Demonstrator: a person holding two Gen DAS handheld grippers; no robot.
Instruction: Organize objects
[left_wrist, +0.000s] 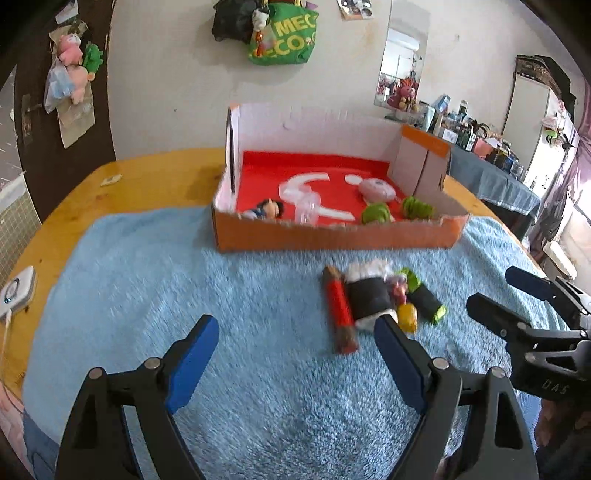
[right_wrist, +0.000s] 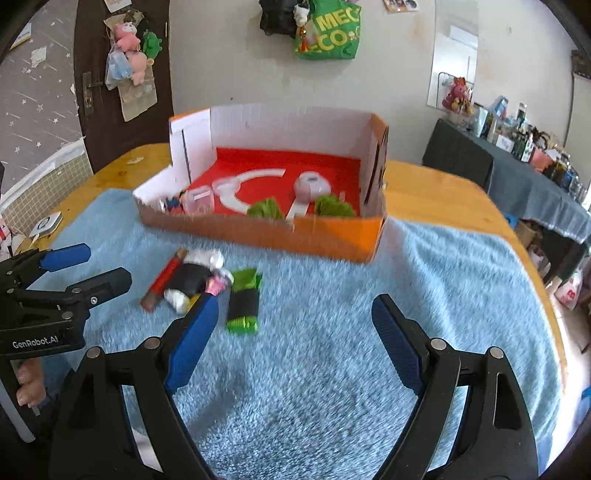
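Observation:
A small pile lies on the blue towel (left_wrist: 184, 280) in front of the orange box (left_wrist: 332, 240): a red-brown stick (left_wrist: 338, 310), a black-and-white roll (left_wrist: 367, 295), a green-and-black roll (left_wrist: 426, 297), and small yellow (left_wrist: 407, 317) and pink pieces. My left gripper (left_wrist: 295, 326) is open just short of the pile, its right pad by the black-and-white roll. My right gripper (right_wrist: 293, 310) is open too, and the green-and-black roll (right_wrist: 243, 304) lies ahead of its left pad. Nothing is between either gripper's fingers. The box (right_wrist: 332, 242) holds a doll, a clear cup, a pink round case and two green pieces.
The towel covers most of a wooden table (left_wrist: 155, 173). A white device (left_wrist: 16, 291) sits at its left edge. The box's tall white back wall (right_wrist: 280, 125) stands toward the room wall. A cluttered side table (right_wrist: 535, 192) is at the right. A person's hand (right_wrist: 29, 384) holds the left tool.

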